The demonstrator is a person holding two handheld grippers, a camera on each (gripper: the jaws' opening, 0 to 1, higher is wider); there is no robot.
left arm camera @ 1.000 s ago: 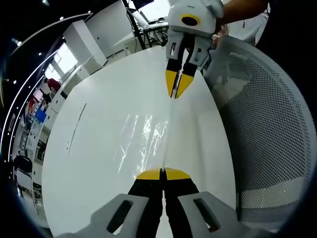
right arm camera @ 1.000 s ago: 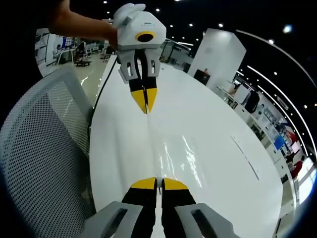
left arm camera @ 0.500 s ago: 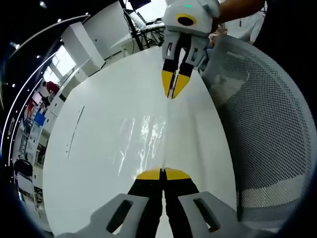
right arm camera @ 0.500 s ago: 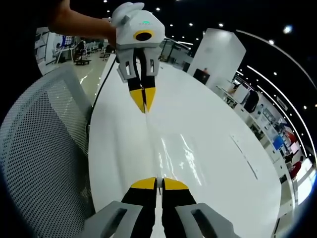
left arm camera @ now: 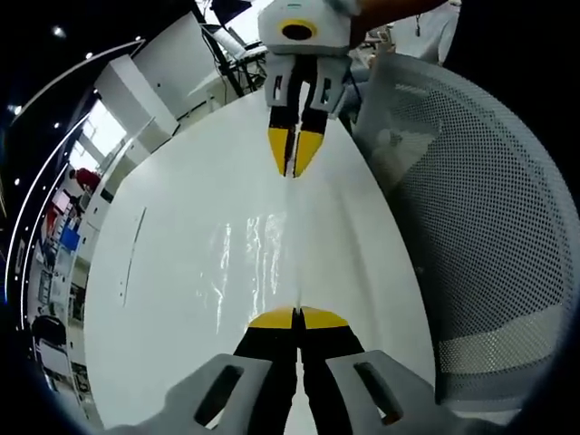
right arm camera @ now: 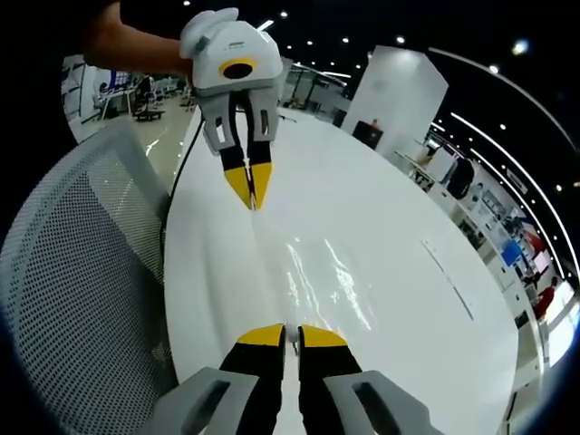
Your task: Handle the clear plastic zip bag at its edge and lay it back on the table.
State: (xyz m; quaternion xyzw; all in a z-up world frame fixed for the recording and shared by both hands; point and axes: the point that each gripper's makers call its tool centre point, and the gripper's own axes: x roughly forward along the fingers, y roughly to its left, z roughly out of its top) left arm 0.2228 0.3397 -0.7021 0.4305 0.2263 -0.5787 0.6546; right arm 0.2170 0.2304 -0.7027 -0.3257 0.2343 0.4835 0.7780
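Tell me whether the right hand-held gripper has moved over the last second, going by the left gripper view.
Cannot tell. The right hand-held gripper sits higher and further left, but the mesh chair has shifted too, so the camera itself moved.

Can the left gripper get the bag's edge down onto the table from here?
Probably yes: the left gripper and right gripper pinch the bag taut over bare table; nothing lies beneath.

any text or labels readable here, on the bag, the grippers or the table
None readable.
Clear plastic zip bag: no print visible.
Left hand-held gripper and right hand-held gripper: no legible markings.
White table: thin dark marks near its far edge, too small to read.
Background signs and screens: too blurred to read.
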